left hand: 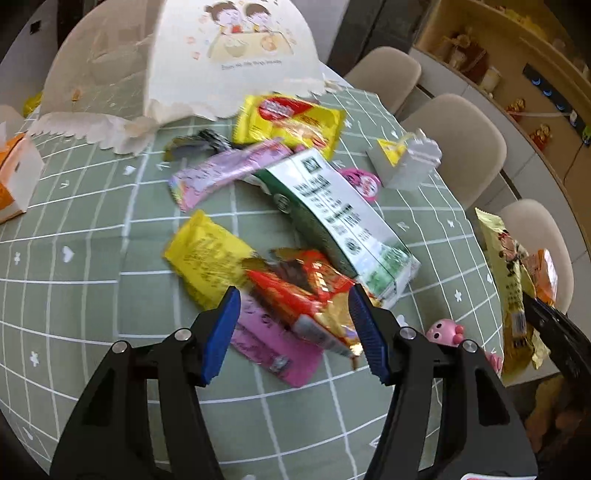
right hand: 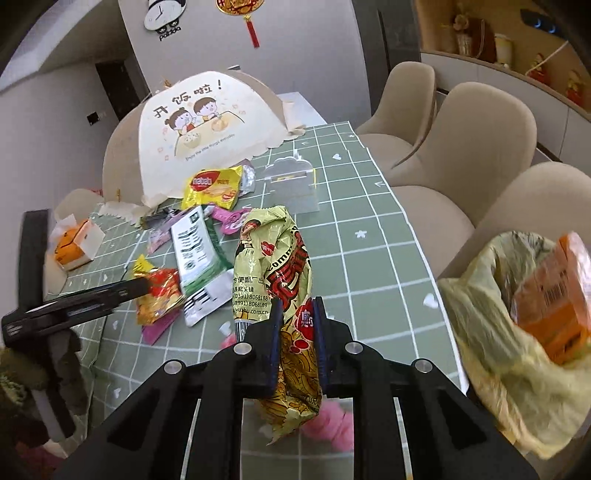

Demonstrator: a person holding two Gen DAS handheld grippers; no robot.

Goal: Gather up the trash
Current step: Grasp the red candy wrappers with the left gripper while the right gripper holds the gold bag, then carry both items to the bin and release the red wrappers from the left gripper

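So far an orange box (right hand: 554,295) lay in the bin bag (right hand: 491,369) at right. The right gripper (right hand: 297,321) clenched a noodle packet (right hand: 273,266); the left gripper (left hand: 293,325), jaws released, straddled a red wrapper (left hand: 306,295), most litter remaining mid-table (left hand: 74,295).

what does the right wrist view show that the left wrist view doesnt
Only the right wrist view: the panda clock and the trash bag lining the bin.
Only the left wrist view: the pink toy's face and the left gripper straddling the red-gold wrapper, jaws apart.
Both: the yellow noodle packet clamped in the right gripper, the milk carton, the food cover.
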